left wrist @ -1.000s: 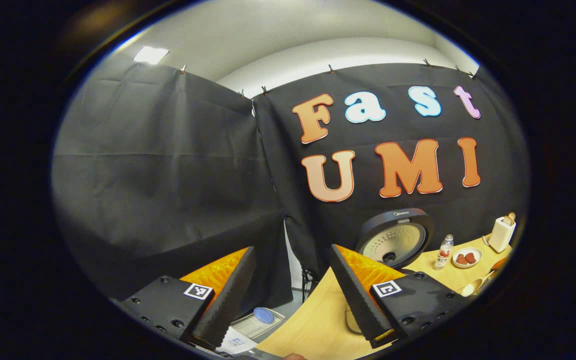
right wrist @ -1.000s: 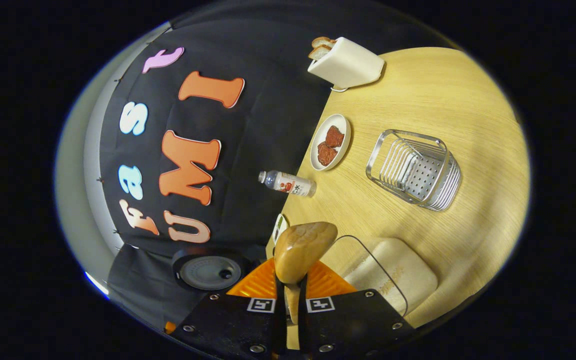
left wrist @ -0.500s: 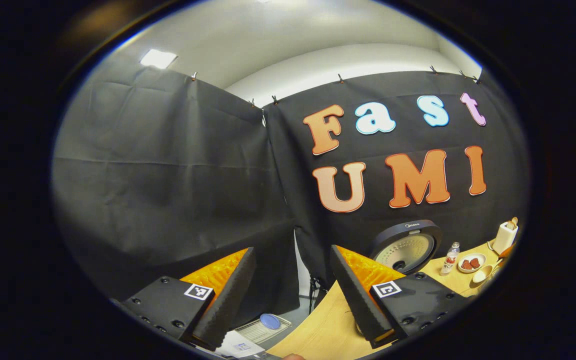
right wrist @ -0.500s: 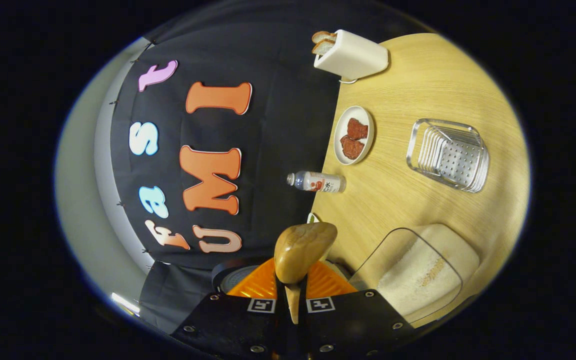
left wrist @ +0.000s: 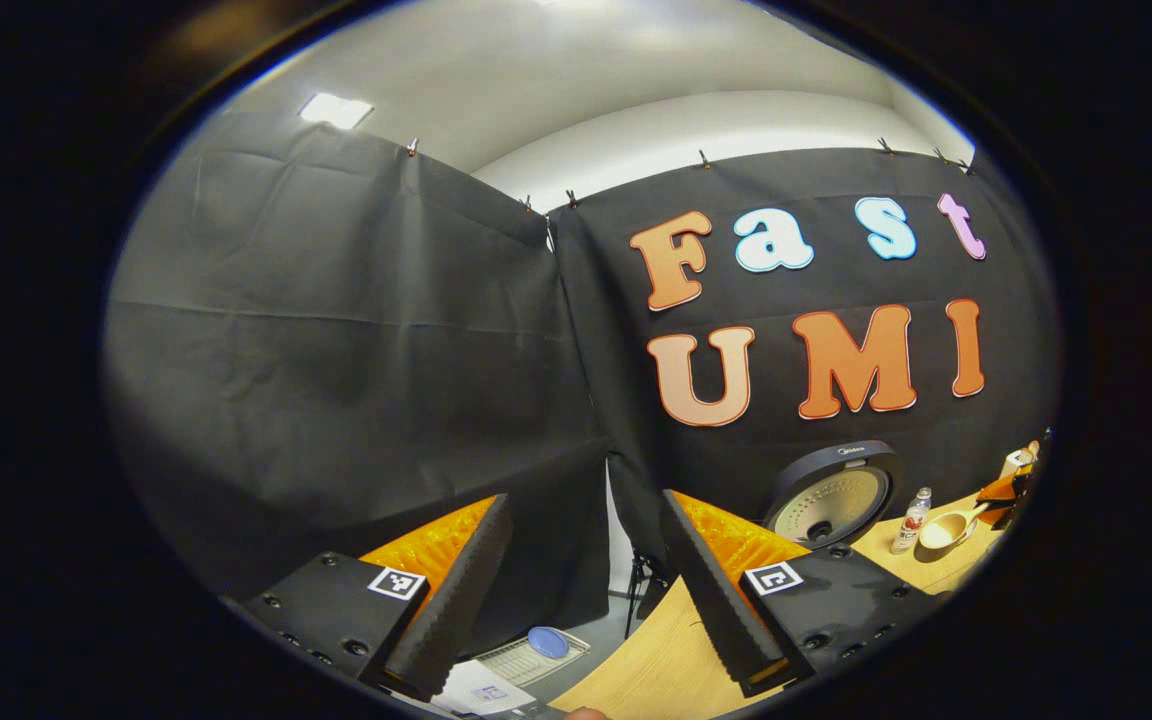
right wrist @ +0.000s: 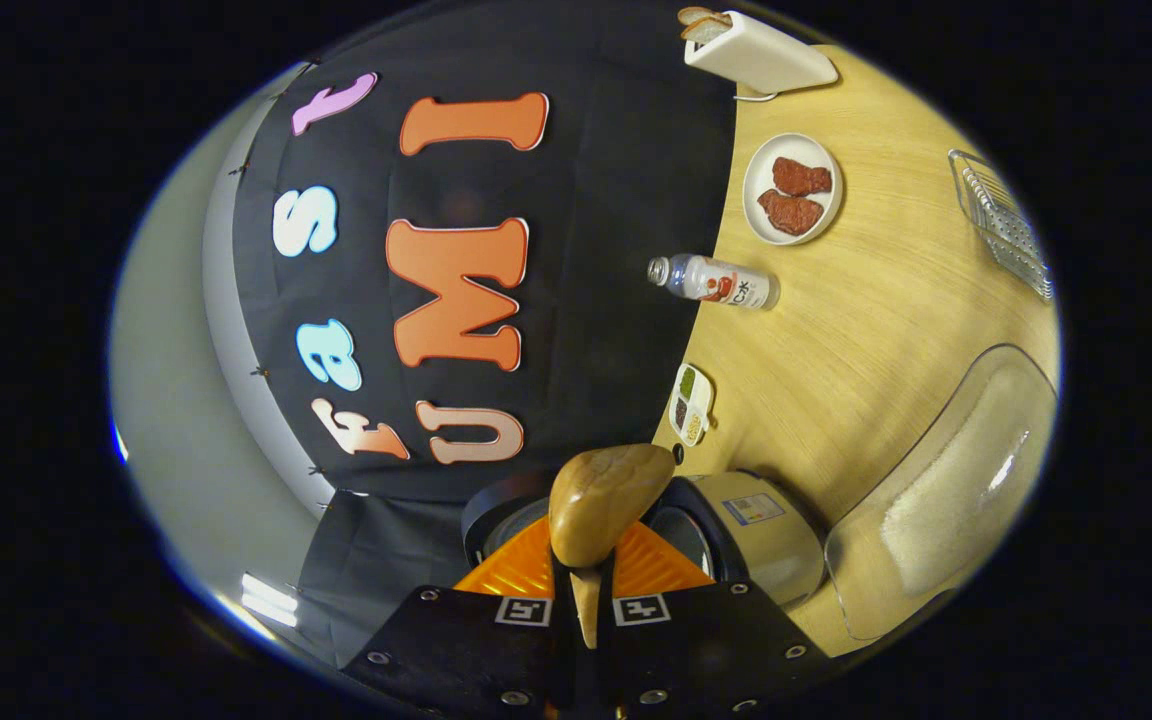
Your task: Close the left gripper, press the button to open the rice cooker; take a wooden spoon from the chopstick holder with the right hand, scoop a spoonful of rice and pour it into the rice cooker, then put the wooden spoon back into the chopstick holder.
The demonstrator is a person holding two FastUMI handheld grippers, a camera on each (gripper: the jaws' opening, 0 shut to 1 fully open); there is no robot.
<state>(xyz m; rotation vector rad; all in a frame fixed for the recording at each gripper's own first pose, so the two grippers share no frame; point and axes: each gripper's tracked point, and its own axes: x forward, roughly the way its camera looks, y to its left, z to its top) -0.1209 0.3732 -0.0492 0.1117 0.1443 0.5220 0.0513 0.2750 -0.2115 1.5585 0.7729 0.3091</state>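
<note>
Gripping wooden spoon (right wrist: 604, 500) by handle, right gripper (right wrist: 584, 610) clenched on it, bowl forward, over open rice cooker (right wrist: 736, 530). Rice container (right wrist: 946, 490) just beside cooker on table (right wrist: 866, 310). Left gripper (left wrist: 586, 590) held off table edge, fingers spread, holding nothing. Spoon looks light, stiff, smooth; handle grip likely best, bowl kept level so loose grains stay put.

In the right gripper view, bare wooden table (right wrist: 866, 330) lay open at two o'clock; bottle (right wrist: 716, 282), meat plate (right wrist: 793, 189) and clear rice container (right wrist: 946, 490) bounded it.
</note>
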